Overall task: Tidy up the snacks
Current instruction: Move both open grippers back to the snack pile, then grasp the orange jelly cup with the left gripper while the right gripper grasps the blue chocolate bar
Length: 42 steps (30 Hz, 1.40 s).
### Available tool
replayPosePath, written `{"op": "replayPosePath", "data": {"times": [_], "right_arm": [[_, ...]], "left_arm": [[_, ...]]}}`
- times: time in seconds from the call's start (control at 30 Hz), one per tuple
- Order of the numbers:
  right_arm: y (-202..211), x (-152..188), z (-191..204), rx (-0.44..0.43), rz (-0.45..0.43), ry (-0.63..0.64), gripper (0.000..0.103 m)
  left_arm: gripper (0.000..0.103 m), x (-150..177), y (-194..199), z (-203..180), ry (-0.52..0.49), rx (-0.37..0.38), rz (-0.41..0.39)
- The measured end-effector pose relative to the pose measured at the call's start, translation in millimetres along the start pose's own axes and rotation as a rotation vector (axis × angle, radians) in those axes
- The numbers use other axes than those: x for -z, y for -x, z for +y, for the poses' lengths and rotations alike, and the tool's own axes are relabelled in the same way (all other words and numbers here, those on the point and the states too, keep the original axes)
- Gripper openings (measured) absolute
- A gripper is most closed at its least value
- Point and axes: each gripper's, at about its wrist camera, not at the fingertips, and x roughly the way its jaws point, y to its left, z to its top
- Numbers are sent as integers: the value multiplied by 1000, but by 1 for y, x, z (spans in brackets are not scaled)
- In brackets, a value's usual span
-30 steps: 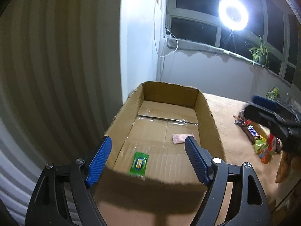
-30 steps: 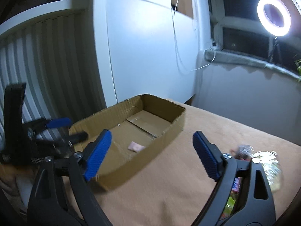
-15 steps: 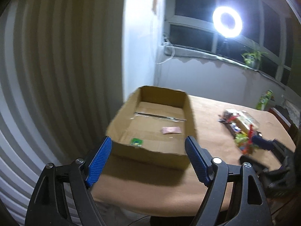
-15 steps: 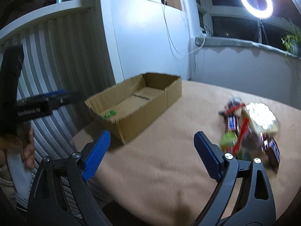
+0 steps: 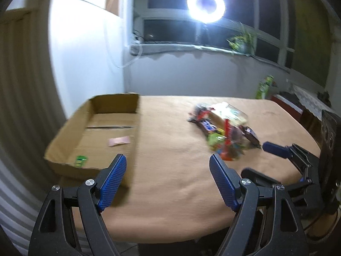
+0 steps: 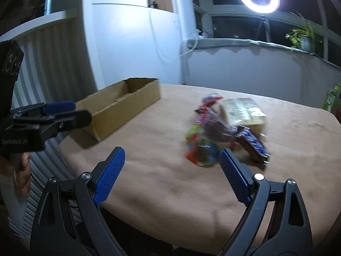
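Left gripper: the left gripper [image 5: 167,179] hangs with its blue pads spread wide, holding and touching nothing, above the near edge of the tan surface [image 5: 174,170].
Right gripper: the right gripper [image 6: 171,173] is likewise spread wide and empty, its right pad just in front of the snack pile [image 6: 226,128].
Snacks: the pile of wrapped bars and packets lies loose on the surface, well apart from the cardboard box [image 5: 64,147]; a pink packet [image 5: 119,141] and a green packet [image 5: 80,160] lie flat on the box floor.
Change: a second ago the left gripper hung low over the box; it has since pulled back and swung right, so box and pile both show. The right gripper has turned from the box toward the pile.
Hand pose: in the right wrist view, the person's left hand [image 6: 22,172] grips the left tool's handle at the frame's left edge, beside the box end, fingers pointing across.
Background: a ring light [image 5: 206,5] glares above the window sill, a potted plant [image 5: 243,40] beside it.
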Motion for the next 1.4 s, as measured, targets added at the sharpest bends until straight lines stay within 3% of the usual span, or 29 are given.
{"op": "replayPosePath", "data": {"times": [0.17,0.57,0.8,1.07,1.27,1.4], "right_arm": [[6,9,-35,40,3,-51,93],[10,24,-90,84,10,-109,93],[3,16,-113,110,57,-68,93],[-29,-3,-119,62,152,23,93],[-62,-16,-122,38,219,50,92],[-73,-13,-124,-19,277,39,60]], "left_arm": [[80,5,-14,-29,-34,54,48],[80,9,-55,-79,-104,103,133],[80,6,-90,-97,-65,152,168],[80,5,-117,-112,-70,154,202],[56,6,-130,-109,-59,157,220],[43,8,-129,-103,-67,157,209]]}}
